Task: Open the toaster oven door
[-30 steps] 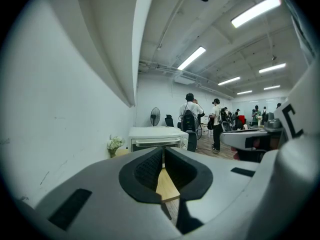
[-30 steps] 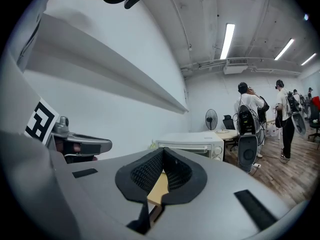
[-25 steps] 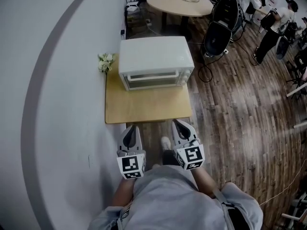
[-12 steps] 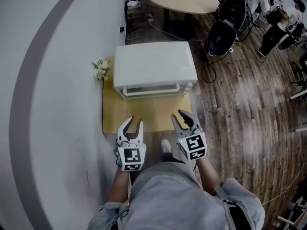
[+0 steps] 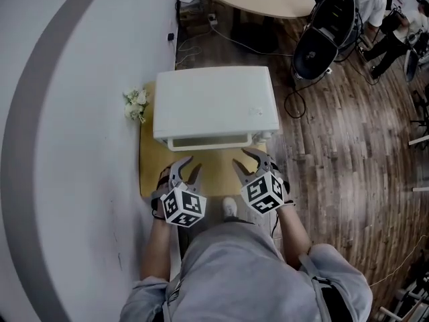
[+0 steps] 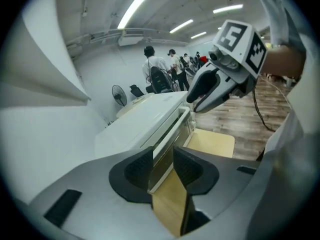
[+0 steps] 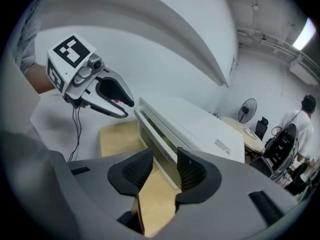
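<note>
The small light-wood table (image 5: 218, 170) stands against the white wall. The white box-shaped toaster oven (image 5: 214, 102) fills the tabletop's rear half, and its glass-fronted door (image 5: 208, 143) faces the front edge and is not yet opened. The left gripper (image 5: 186, 170) and right gripper (image 5: 249, 163) hover over the front edge, short of the door. Their jaws have just been opening and now stand spread, with nothing between them.

The oven stands loose, so a pull on the pale bar handle (image 6: 172, 129) could drag it toward the front edge. A shallow bite could slip off the bar. The falling door could strike a gripper below it. A sideways shove would crush the little bunch of white flowers (image 5: 136, 104) at the left edge.
</note>
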